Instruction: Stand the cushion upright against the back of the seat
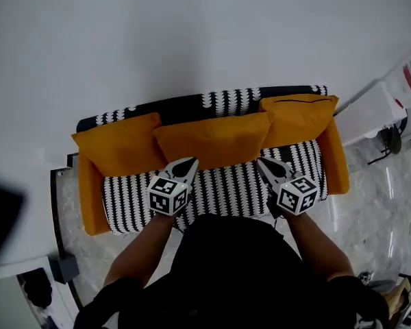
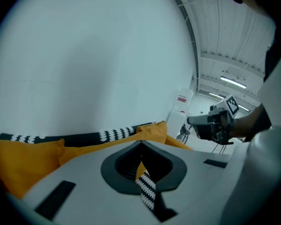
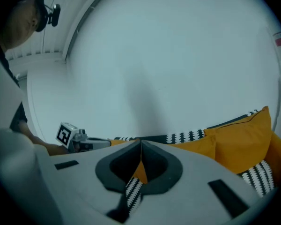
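Observation:
Three orange cushions stand against the back [image 1: 185,105] of a small sofa with a black-and-white patterned seat [image 1: 219,192]: a left one [image 1: 120,142], a middle one [image 1: 212,139] and a right one [image 1: 298,118]. My left gripper [image 1: 190,161] is shut and empty, its tip at the lower left edge of the middle cushion. My right gripper [image 1: 262,161] is shut and empty too, by that cushion's lower right corner. In the left gripper view the closed jaws [image 2: 141,142] point over the cushion tops [image 2: 150,134]. The right gripper view shows its jaws [image 3: 141,142] shut as well, with the right cushion [image 3: 243,137] beyond.
The sofa has orange arms [image 1: 89,190] and stands against a white wall [image 1: 192,33]. A white cabinet [image 1: 377,112] and a dark stand [image 1: 392,139] are at the right. A dark box [image 1: 65,266] sits on the marbled floor at the left.

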